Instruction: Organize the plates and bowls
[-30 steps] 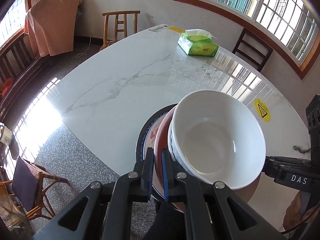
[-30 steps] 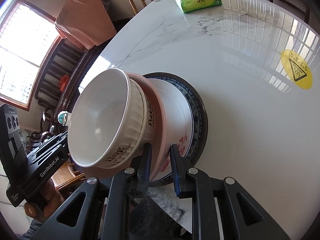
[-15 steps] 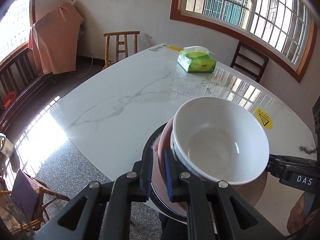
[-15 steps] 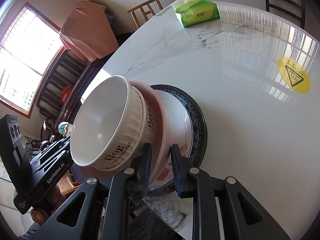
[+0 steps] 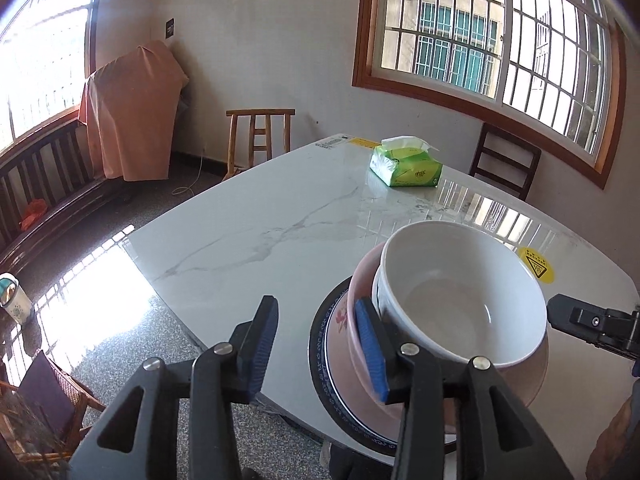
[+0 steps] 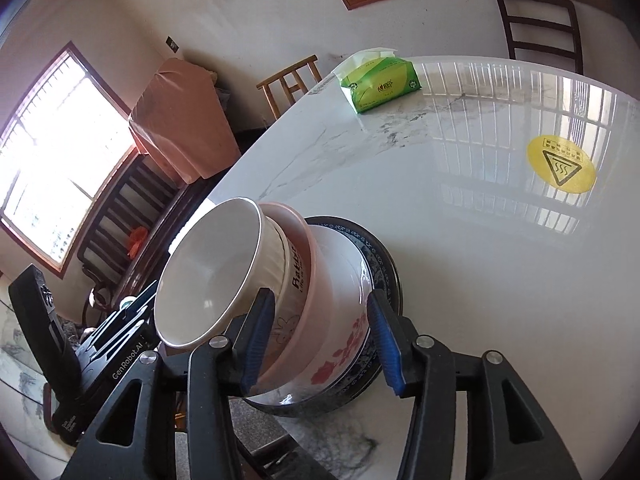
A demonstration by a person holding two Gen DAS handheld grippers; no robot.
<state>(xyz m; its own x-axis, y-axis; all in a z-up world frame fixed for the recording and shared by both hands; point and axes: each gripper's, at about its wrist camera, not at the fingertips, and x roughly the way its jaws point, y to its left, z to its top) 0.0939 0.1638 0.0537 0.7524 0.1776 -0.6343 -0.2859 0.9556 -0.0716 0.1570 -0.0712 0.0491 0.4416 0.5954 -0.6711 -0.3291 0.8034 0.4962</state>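
A stack stands at the near edge of the marble table (image 5: 260, 220): a dark blue-rimmed plate (image 5: 319, 354), a white bowl with red flowers (image 6: 340, 320), a pink bowl (image 5: 362, 276) and a white ribbed bowl (image 5: 460, 304) on top. My left gripper (image 5: 318, 346) is at the stack's left side, its jaws opening; the plate's rim lies between them and the right pad (image 5: 370, 348) is beside the pink bowl. My right gripper (image 6: 320, 342) is at the opposite side, jaws opening, with the pink and flowered bowls' walls between them and nothing gripped.
A green tissue pack (image 5: 406, 166) lies at the table's far end, and a yellow warning sticker (image 5: 536, 270) is to the right of the stack. A light wooden chair (image 5: 260, 136) and a dark chair (image 5: 504, 164) stand beyond. A wicker chair (image 5: 48, 400) is on the floor at left.
Both grippers were shut on the stack's rims; now their jaws stand apart and the rims are let go. Both views have tilted upward, showing more of the room.
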